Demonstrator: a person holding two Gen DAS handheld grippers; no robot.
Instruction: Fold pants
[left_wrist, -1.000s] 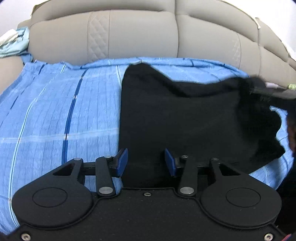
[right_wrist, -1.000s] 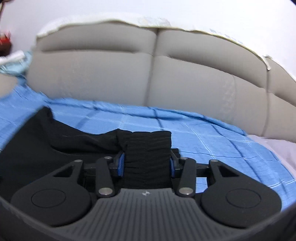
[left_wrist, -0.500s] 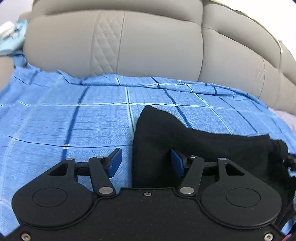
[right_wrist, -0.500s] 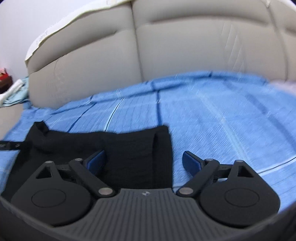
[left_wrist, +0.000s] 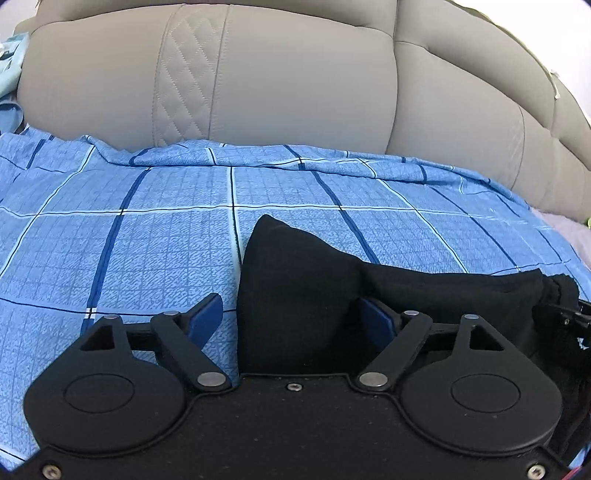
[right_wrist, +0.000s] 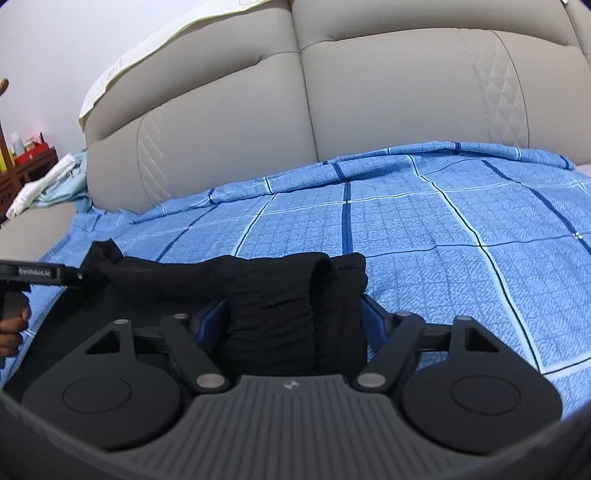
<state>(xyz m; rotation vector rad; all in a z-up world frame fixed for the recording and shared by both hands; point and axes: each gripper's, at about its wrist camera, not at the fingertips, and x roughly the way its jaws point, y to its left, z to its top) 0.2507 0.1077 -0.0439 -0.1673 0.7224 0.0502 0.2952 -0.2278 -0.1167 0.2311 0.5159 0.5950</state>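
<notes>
The folded black fabric pants (left_wrist: 295, 295) lie on the blue checked bedsheet (left_wrist: 129, 240), their long axis running sideways between the two, with each end between the spread, non-gripping jaws of the left hand-held gripper (left_wrist: 291, 317) and right hand-held gripper (right_wrist: 291, 317), the left's having just widened, the right's narrowed.

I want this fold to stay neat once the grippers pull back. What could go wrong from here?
1. The left gripper has just been opening, yet the black pants lie between its fingers; its right pad may snag the cloth on withdrawal.
2. The right gripper has just been closing around the bunched end; pulling away could drag the fold open.
3. The pants look lumpy on the checked sheet, so layers may slump.
</notes>
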